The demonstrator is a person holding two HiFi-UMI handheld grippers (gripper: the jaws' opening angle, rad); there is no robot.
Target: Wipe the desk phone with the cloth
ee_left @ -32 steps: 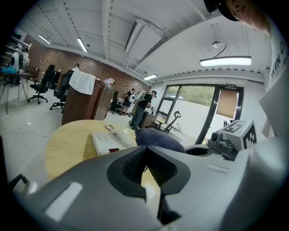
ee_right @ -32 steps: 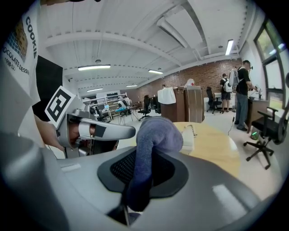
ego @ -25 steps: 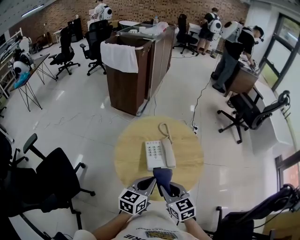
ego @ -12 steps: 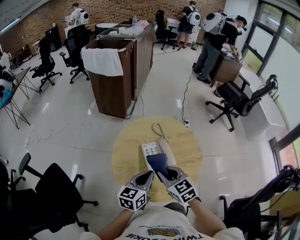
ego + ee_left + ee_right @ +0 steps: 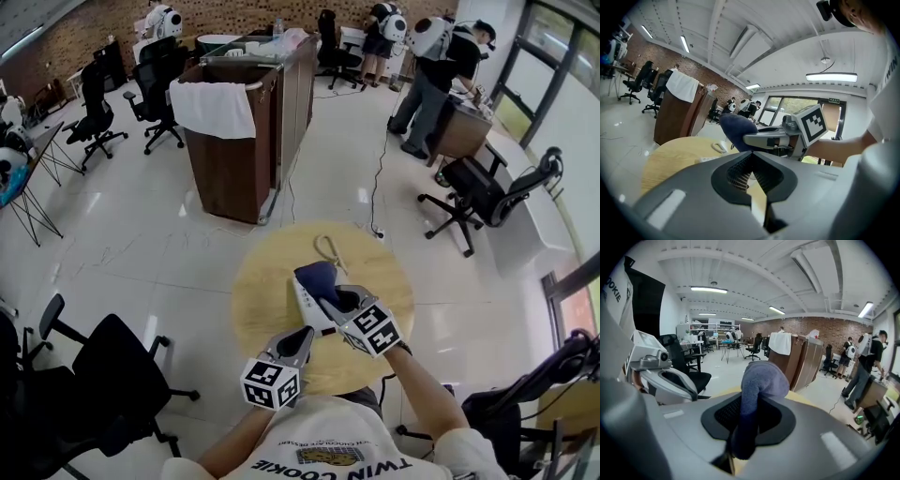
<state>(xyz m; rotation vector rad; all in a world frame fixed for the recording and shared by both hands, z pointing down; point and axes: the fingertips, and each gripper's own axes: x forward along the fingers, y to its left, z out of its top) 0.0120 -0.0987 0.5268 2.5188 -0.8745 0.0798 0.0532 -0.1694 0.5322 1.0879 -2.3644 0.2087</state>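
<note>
Two worries, just guessing from this: shoving the desk phone (image 5: 301, 298) sideways across the round table (image 5: 258, 309) by leaning on the cloth (image 5: 317, 277) too hard with nothing bracing the base, and snagging the cord (image 5: 327, 251) lying just beyond the jaw tips and tugging the whole phone along by it. Maybe also losing the cloth mid-stroke by easing off the pinch, gripping it by one end only. On to the jaws. Clamping the right gripper (image 5: 339, 300) down hard on the dark blue cloth, squeezing one end of it between its jaws and leaving the rest bunching up in a fat wad past the tips. Looking like resting that wad on top of the phone, right ahead of and under those jaws, but not managing to tell how firmly touching. Pressing the left gripper (image 5: 303, 337) completely shut on nothing, pushing its ribbed pads (image 5: 738, 171) together into a tight V. Hovering that one just behind and beside the right jaws, off the phone, over bare tabletop near the edge. Not steadying anything while idling like that, so probably worth planting it on the phone's base before scrubbing any harder.
</note>
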